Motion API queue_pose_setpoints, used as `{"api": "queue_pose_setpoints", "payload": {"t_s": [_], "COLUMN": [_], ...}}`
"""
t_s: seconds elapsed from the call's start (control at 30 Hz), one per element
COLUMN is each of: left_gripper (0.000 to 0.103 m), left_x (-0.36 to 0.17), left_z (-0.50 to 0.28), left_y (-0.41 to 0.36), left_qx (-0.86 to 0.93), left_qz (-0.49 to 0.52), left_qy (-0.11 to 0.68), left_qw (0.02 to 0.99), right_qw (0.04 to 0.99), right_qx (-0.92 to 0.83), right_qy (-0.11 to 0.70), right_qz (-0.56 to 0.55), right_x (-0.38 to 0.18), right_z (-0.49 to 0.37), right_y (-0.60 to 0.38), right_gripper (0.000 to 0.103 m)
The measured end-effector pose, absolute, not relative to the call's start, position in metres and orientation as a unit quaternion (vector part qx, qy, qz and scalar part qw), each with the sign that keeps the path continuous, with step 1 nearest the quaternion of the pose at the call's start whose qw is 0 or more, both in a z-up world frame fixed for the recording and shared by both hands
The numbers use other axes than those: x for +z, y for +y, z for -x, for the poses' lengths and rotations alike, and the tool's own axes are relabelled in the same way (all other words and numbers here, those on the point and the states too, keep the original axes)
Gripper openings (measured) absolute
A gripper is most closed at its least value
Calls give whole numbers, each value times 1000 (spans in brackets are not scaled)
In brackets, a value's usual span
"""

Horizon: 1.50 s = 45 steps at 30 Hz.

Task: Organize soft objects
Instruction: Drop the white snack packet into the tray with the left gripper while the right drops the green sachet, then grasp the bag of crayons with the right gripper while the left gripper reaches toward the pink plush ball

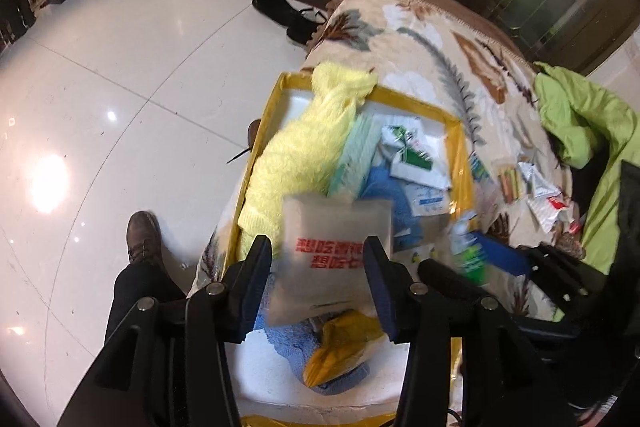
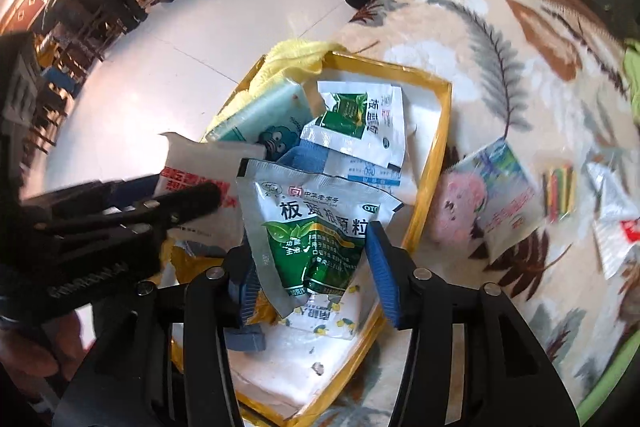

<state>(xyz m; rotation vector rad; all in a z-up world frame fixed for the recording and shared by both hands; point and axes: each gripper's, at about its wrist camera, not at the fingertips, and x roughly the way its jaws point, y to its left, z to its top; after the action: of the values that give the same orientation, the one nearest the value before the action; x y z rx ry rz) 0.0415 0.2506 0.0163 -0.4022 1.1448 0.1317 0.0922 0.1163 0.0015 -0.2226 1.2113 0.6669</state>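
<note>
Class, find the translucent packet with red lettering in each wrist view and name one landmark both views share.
Left wrist view: the translucent packet sits low in the centre, between the left gripper fingers, over the box.
Right wrist view: the packet is at centre-left, behind the other gripper's black fingers.
Shared landmark: the yellow-rimmed box.

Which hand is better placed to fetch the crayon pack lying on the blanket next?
Probably right: the crayon pack lies off its side, though the right gripper must first drop its green sachet in the yellow-rimmed box.
</note>
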Motion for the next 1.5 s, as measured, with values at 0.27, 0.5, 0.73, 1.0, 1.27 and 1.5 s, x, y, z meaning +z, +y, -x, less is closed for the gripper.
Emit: {"api": "queue_pose_setpoints", "payload": {"t_s": [0.27, 0.5, 0.73, 1.0, 1.27, 1.5], "left_gripper": [52, 53, 53, 53, 53, 57], "left_x": [27, 24, 23, 27, 26, 12], "left_z": [-41, -42, -43, -47, -64, -86], "left_y": [247, 231, 210, 167, 127, 92], "left_qx": [57, 53, 55, 42, -6, -23], "left_qz": [187, 176, 151, 108, 124, 127], "left_qy": [529, 535, 534, 525, 536, 557], "left_qw": [826, 825, 830, 843, 835, 820], "right_qw": [763, 761, 764, 773, 798, 802], "right_qx": [317, 319, 307, 284, 231, 169], "right_qy": [557, 563, 568, 566, 553, 558], "right_qz": [83, 31, 0, -28, -68, -128], "right_x": [13, 18, 14, 15, 23, 12], "right_z": [-89, -89, -84, -81, -91, -104], "right_y": [113, 86, 56, 12, -69, -138], "right_gripper": [55, 55, 55, 55, 55, 55]}}
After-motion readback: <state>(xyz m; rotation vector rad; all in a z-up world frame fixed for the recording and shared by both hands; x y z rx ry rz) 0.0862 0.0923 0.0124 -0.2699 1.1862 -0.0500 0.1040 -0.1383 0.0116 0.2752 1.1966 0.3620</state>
